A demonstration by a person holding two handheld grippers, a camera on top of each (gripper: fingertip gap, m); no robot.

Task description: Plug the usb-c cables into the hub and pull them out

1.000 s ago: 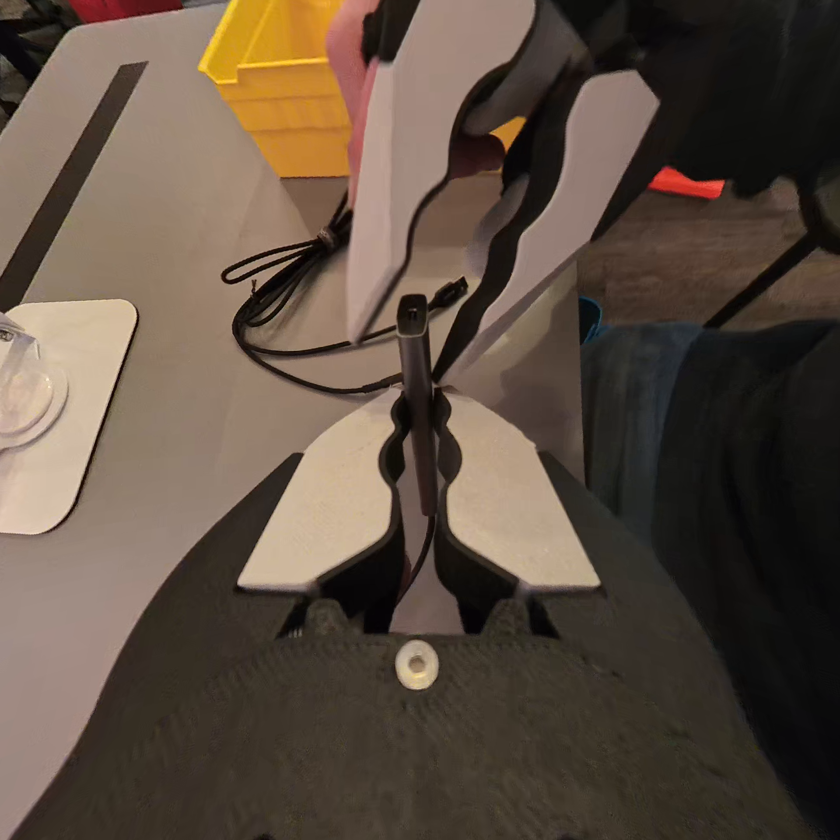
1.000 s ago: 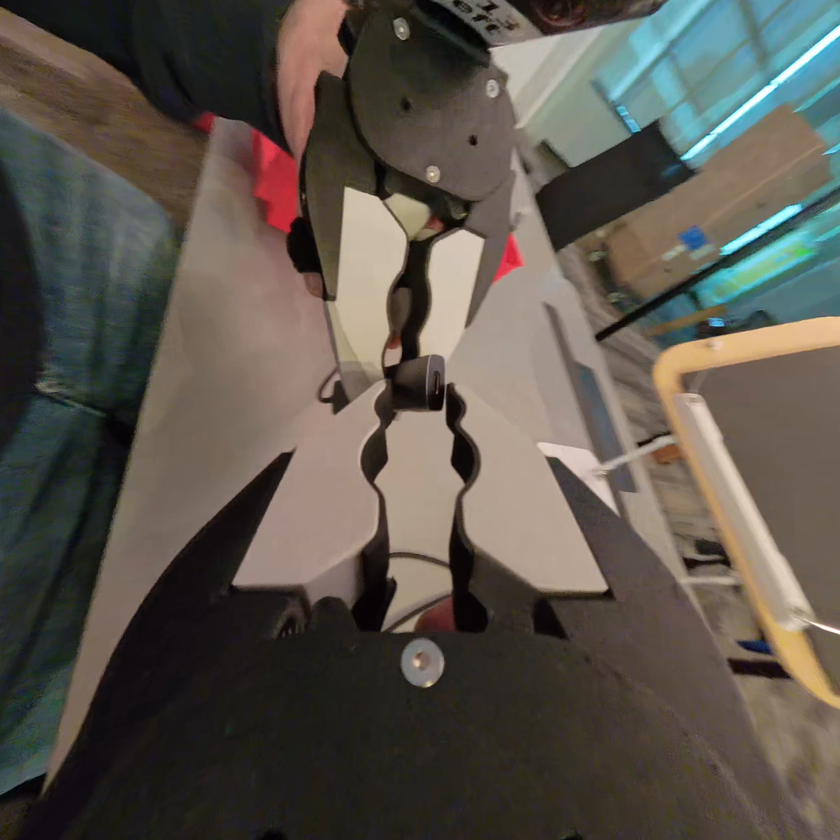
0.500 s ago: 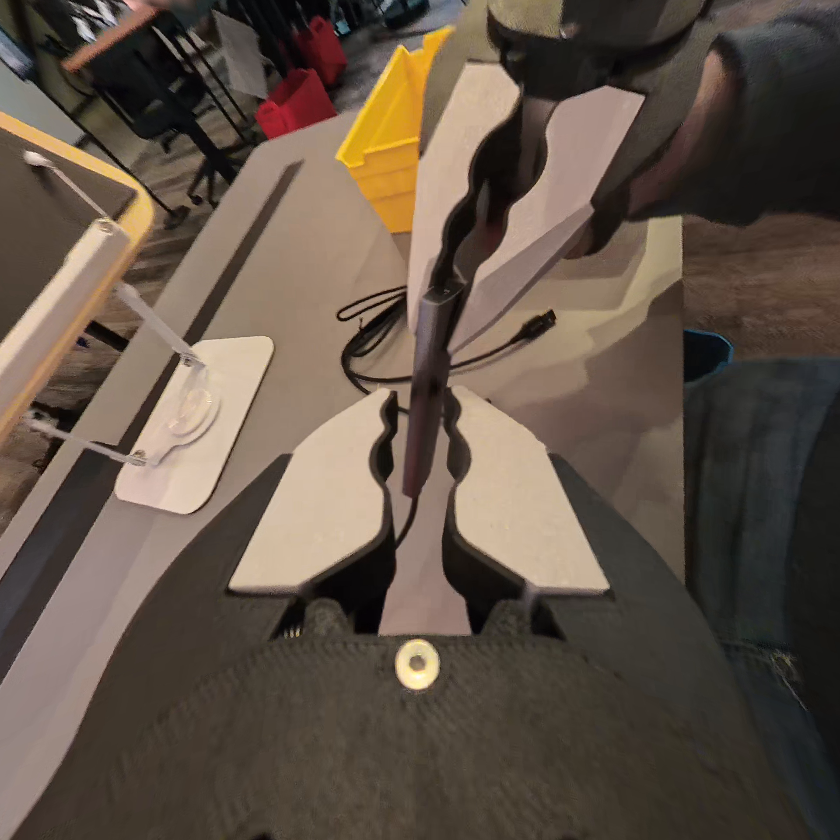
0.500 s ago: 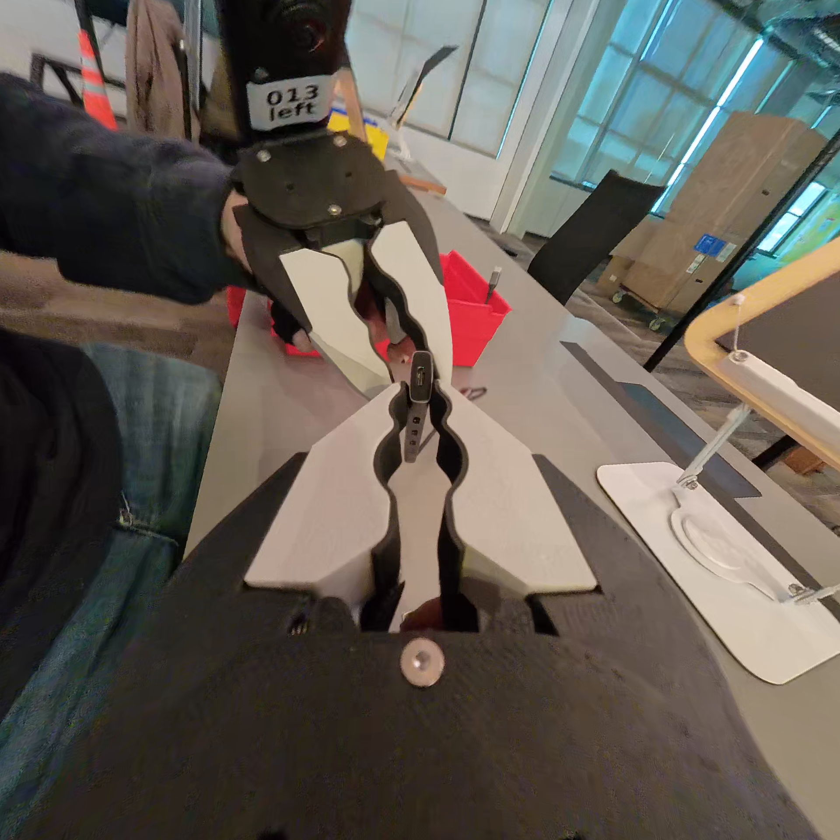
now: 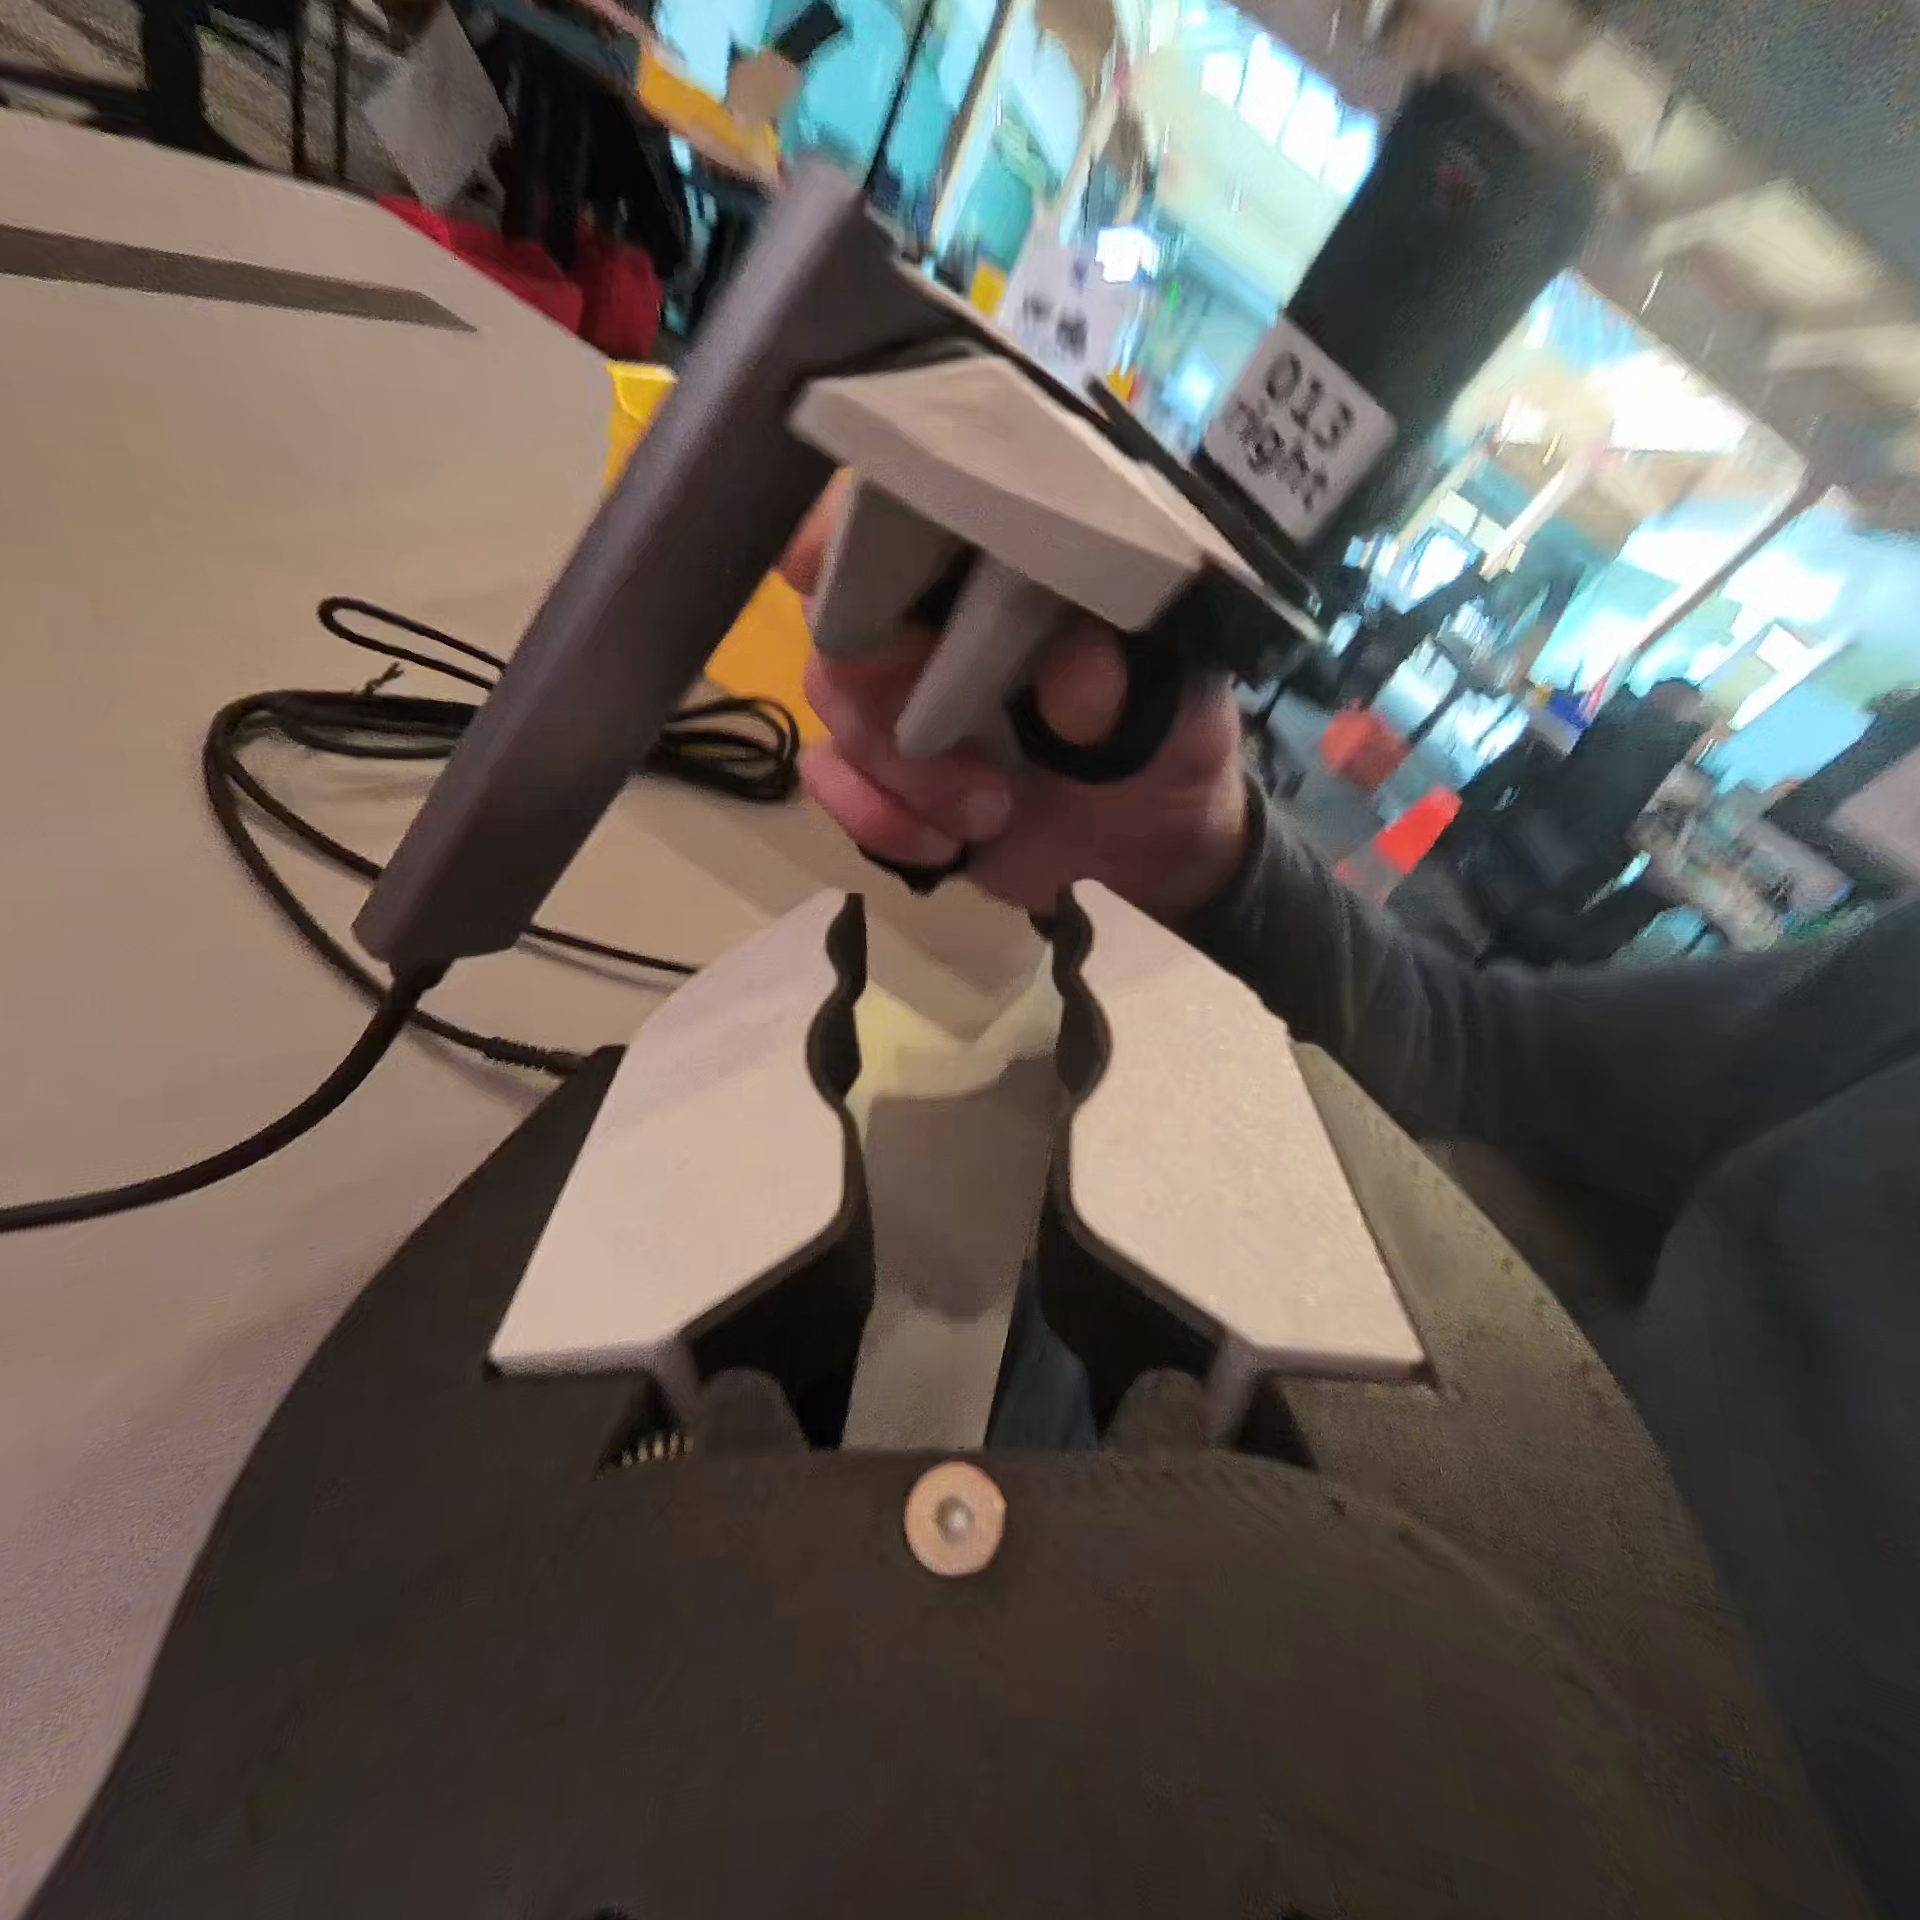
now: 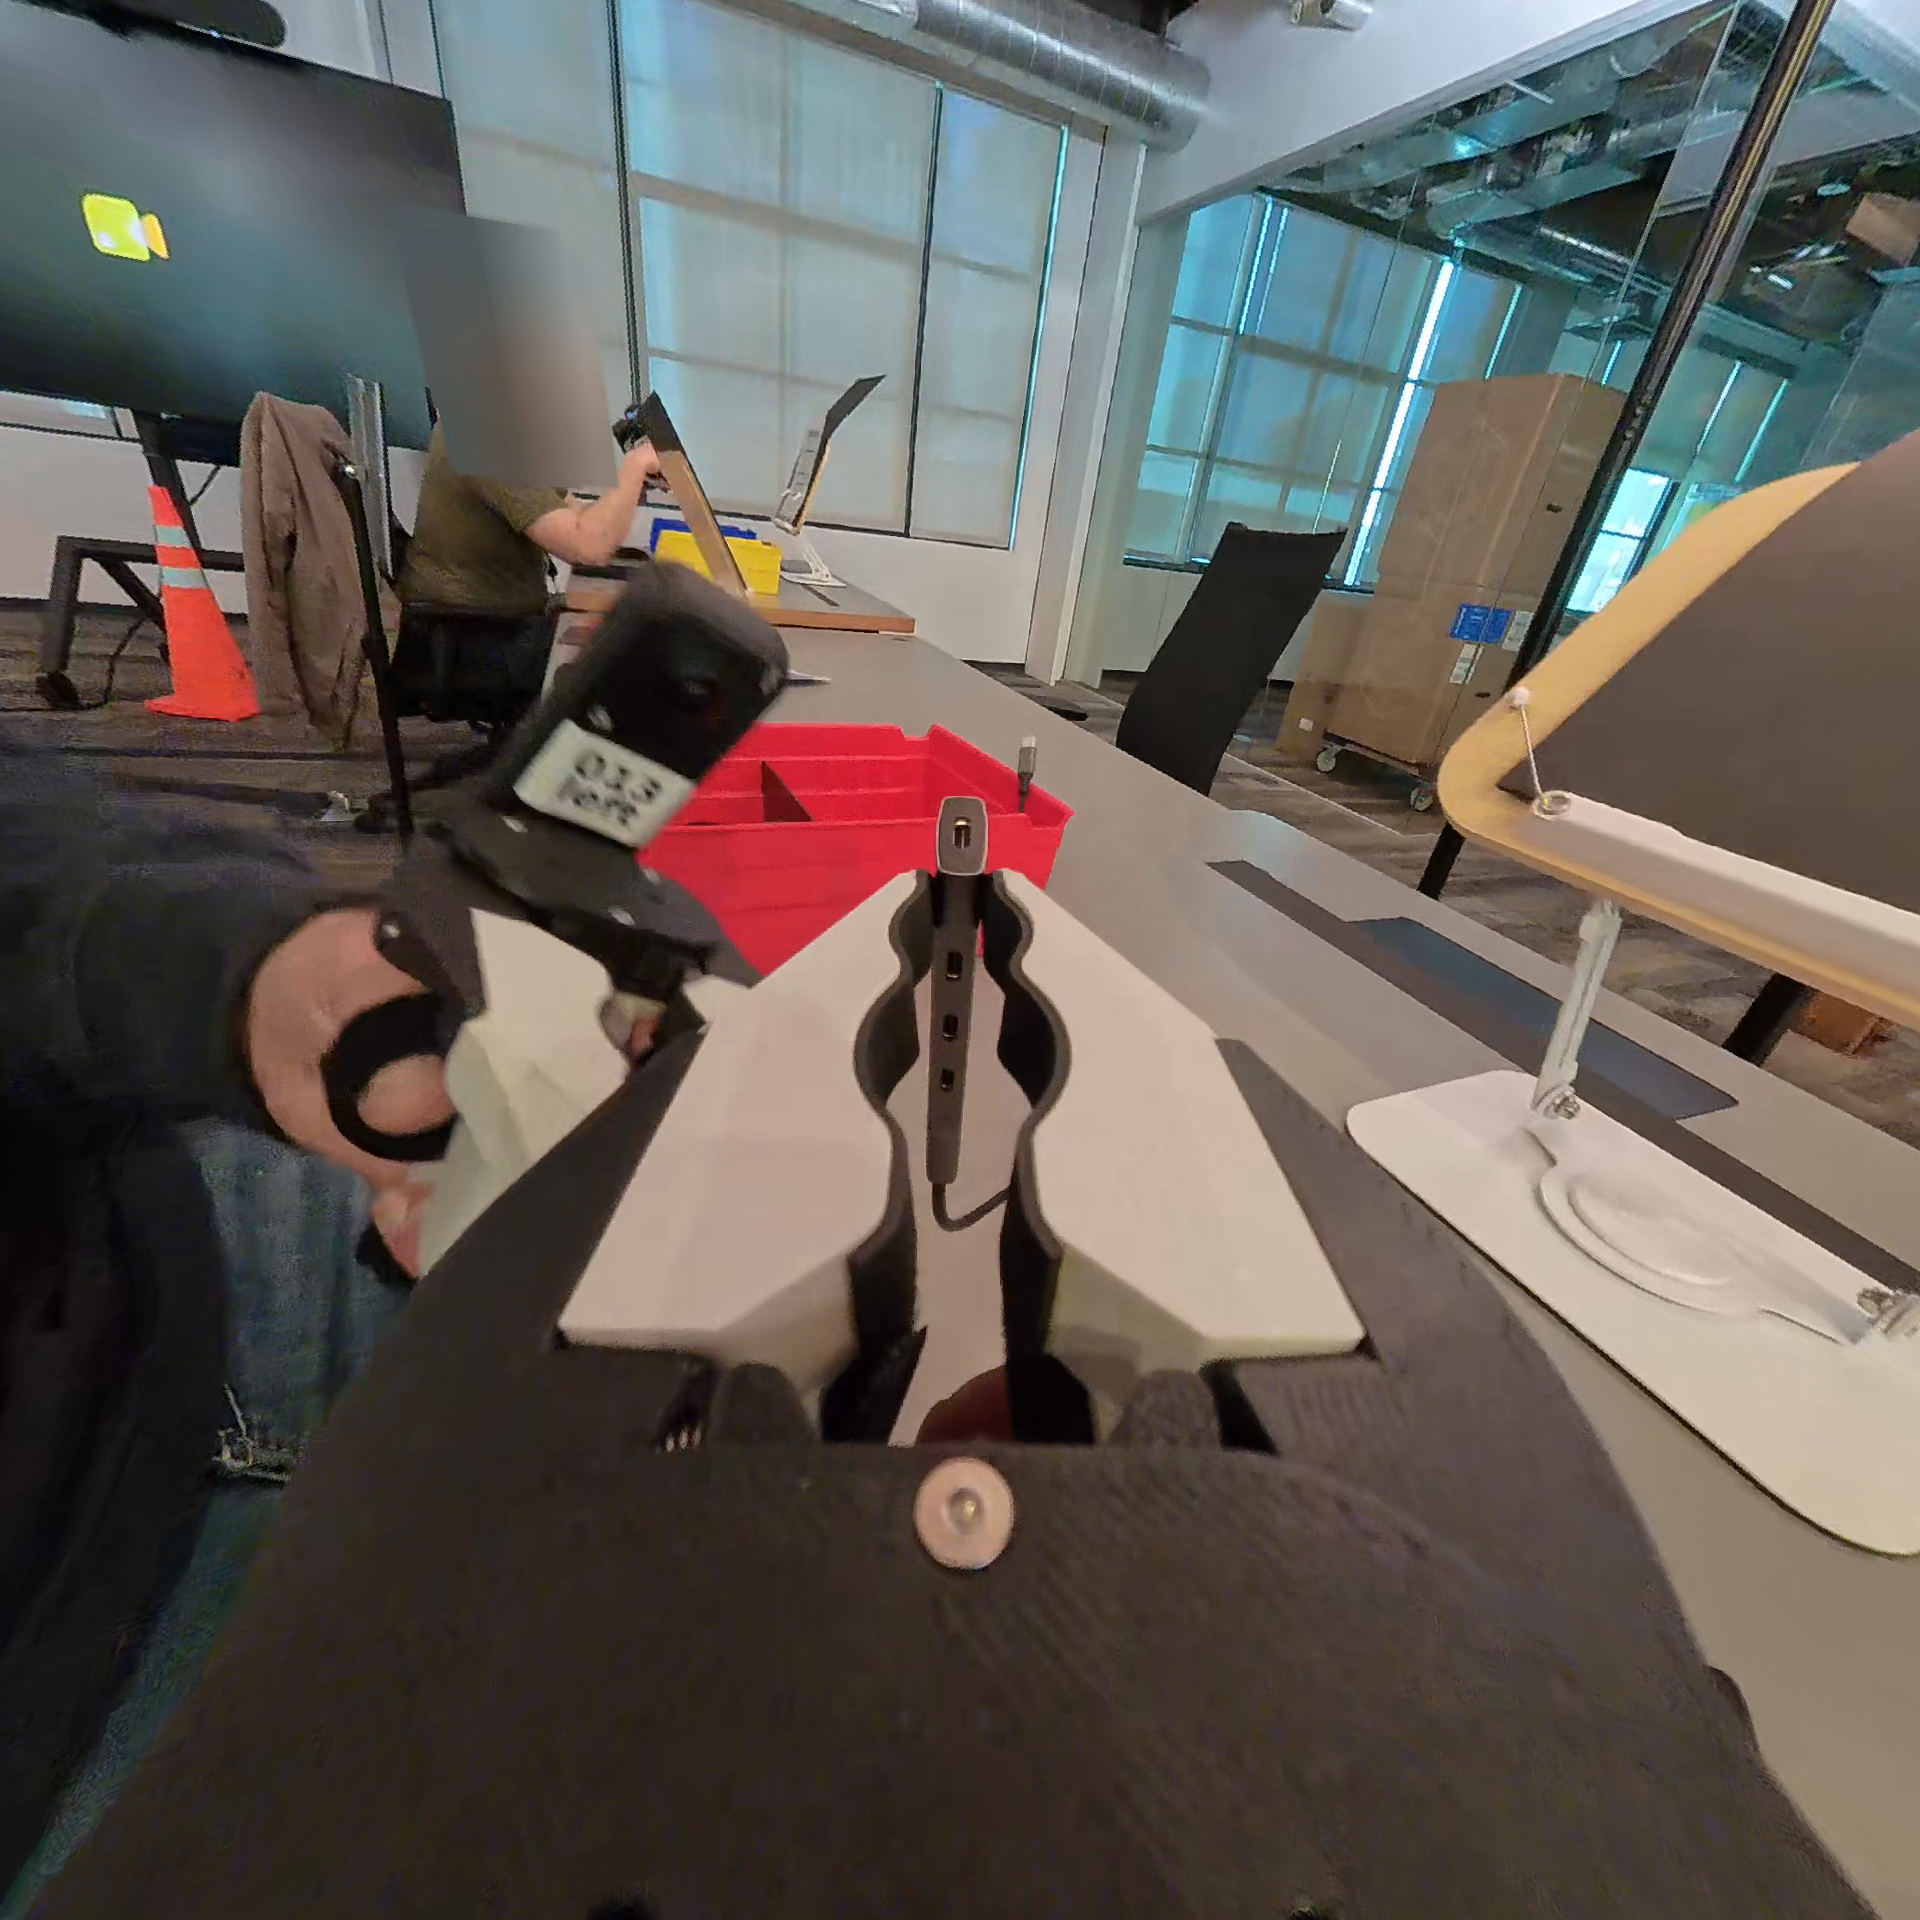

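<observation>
Right wrist view first: my right gripper (image 6: 961, 883) is clamped on the slim dark grey metal hub (image 6: 951, 997), which stands edge-on between the two white wavy-edged fingers (image 6: 764, 1164), its row of small ports facing me and its top end poking just past the fingertips. A thin black lead (image 6: 961, 1214) curls out of the hub's lower end, down in the gap between the fingers. Off to the left my left hand (image 6: 343, 1060) holds the other tool by its black finger loop, beside my blue jeans. Behind the hub sits a red plastic bin (image 6: 831, 831) on the long grey table (image 6: 1226, 862), and a white flat stand base (image 6: 1662, 1320) lies on the table to the right. Left wrist view now: my left gripper (image 5: 956, 935) is spread wide with nothing between its fingers. Up ahead of it the hub (image 5: 623, 603) slants across the frame, pinched at its upper end by the right gripper (image 5: 883, 384), its lead (image 5: 260, 1122) trailing down to the left. A loose black usb-c cable (image 5: 343, 727) lies coiled on the table (image 5: 208, 468) behind the hub, well apart from both tools, and a yellow bin (image 5: 634, 416) shows just behind. The picture is blurred here.
</observation>
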